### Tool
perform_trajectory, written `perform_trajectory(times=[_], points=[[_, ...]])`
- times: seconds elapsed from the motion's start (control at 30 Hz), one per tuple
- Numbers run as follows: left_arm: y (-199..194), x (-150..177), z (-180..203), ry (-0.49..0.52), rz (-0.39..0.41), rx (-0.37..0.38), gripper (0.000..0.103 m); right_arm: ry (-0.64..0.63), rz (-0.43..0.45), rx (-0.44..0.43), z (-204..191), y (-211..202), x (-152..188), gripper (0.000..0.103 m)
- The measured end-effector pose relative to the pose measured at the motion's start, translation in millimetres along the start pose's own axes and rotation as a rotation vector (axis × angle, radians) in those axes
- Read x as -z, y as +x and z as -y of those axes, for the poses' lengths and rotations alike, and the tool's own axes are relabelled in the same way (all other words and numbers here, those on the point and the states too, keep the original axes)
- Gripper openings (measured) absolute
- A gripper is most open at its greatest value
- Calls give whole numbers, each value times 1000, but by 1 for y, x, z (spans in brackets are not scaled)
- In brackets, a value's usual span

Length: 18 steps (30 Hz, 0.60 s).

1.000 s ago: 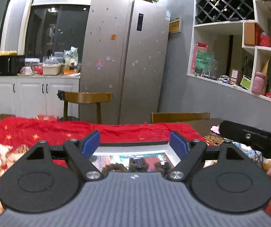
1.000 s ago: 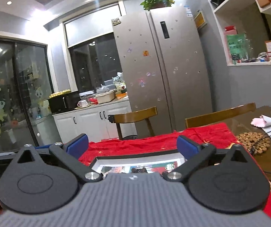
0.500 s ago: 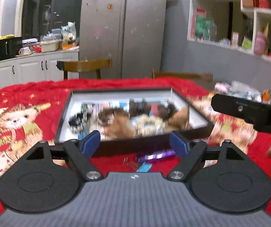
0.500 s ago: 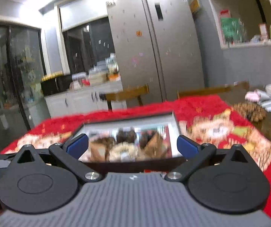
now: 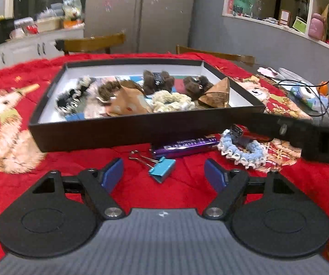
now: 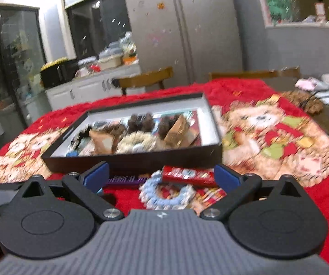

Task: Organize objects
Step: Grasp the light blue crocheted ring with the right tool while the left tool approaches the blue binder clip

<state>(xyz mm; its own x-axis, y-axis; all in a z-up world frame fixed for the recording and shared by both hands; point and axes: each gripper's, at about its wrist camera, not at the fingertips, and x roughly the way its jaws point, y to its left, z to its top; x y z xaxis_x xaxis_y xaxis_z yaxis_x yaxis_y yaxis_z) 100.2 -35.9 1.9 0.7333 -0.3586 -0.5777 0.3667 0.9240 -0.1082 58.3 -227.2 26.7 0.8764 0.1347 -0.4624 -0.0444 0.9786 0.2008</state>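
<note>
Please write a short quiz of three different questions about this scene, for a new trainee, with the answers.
1. True or false: the blue binder clip lies inside the black box.
2. Which thing lies partly on the blue-and-white crocheted scrunchie?
A. the purple battery
B. the red tube
C. the cream scrunchie
3. Fill in: both the left gripper and the right gripper are ____, with nothing held.

Key
1. False: it lies on the red cloth, in front of the box.
2. B
3. open
</note>
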Motion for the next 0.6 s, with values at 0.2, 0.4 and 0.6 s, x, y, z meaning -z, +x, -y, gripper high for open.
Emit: perform_trajectory(times=[0.2,0.4,0.6], points=[[10,-3,-3,-1,-11,-28,76,43,-89,-28,5,17,7,95],[14,-7,-5,-9,-10,-39,72,173,-160,-77,26,30,8,89],[11,-6,-6,-20,-1,-86,55,137,-159,-109,24,32,6,81]])
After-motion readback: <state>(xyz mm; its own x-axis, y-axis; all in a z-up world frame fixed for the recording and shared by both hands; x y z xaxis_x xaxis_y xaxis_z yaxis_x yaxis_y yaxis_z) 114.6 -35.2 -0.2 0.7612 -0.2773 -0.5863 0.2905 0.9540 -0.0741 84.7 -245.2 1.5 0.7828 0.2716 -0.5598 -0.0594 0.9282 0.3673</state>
